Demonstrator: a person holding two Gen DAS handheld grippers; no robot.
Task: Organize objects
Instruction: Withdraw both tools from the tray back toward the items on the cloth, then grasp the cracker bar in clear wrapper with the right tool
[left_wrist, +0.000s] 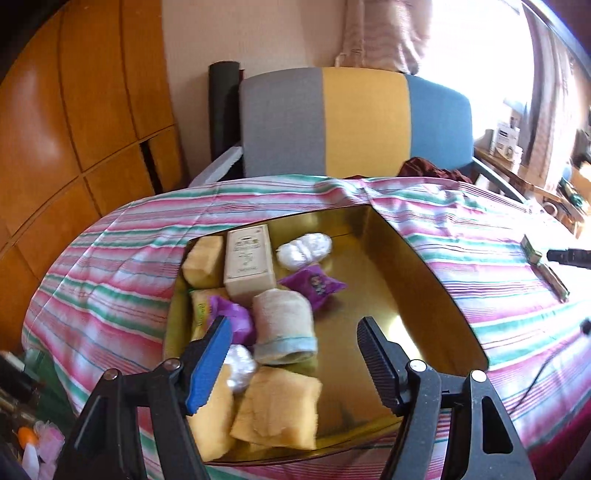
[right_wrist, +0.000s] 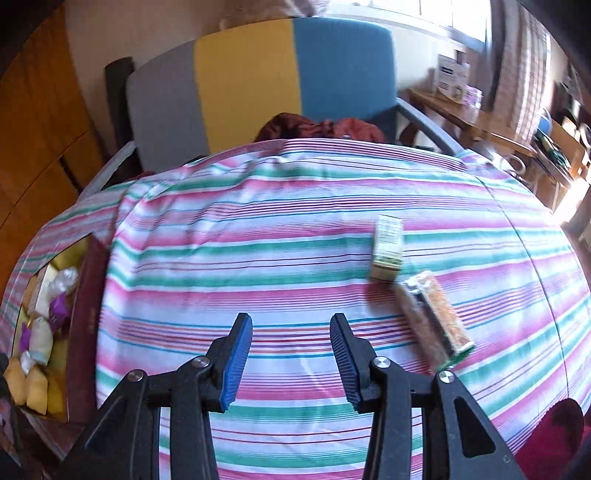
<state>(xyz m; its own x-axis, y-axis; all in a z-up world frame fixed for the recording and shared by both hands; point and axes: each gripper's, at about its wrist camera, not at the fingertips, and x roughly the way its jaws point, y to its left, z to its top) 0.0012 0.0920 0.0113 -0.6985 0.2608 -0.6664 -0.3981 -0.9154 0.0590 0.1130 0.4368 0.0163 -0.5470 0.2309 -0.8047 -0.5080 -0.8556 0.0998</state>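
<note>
Here the striped cloth carries a gold tray of packets, where the left gripper hovers open and empty; the right gripper, parted, empty, hangs near a small box and snack bar.

Home: armchair, striped cloth

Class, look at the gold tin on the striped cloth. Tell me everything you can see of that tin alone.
The gold tin is a shallow, shiny metal box, roughly rectangular, with low walls, a mirror-like floor and no lid on it. It lies flat on the striped cloth. Its left half is crowded with packets, a rolled cloth and a cream box; its right half is bare. The open left gripper hovers above it.
</note>
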